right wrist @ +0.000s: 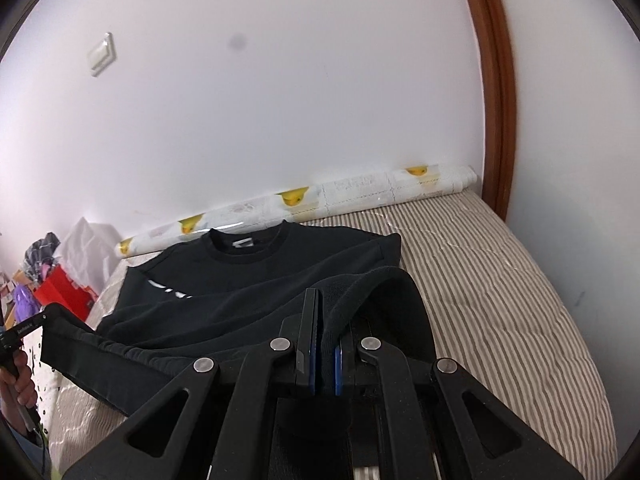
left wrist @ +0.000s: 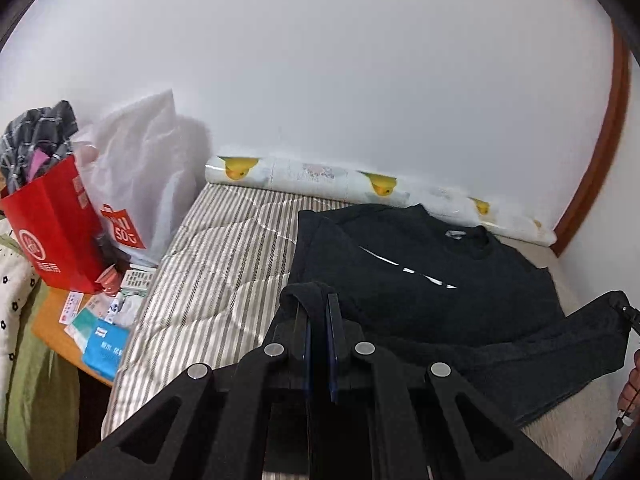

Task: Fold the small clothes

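left gripper: jaws pinched on a corner of the hem of the black sweatshirt, lifted off the bedding. right gripper: jaws clamped on the other hem corner, cloth bunched between the blue pads. sweatshirt: chest and collar flat on the striped mattress, collar toward the wall, hem held taut between both grippers. duck-print roll: along the wall. red bag and white bag: left of the mattress.
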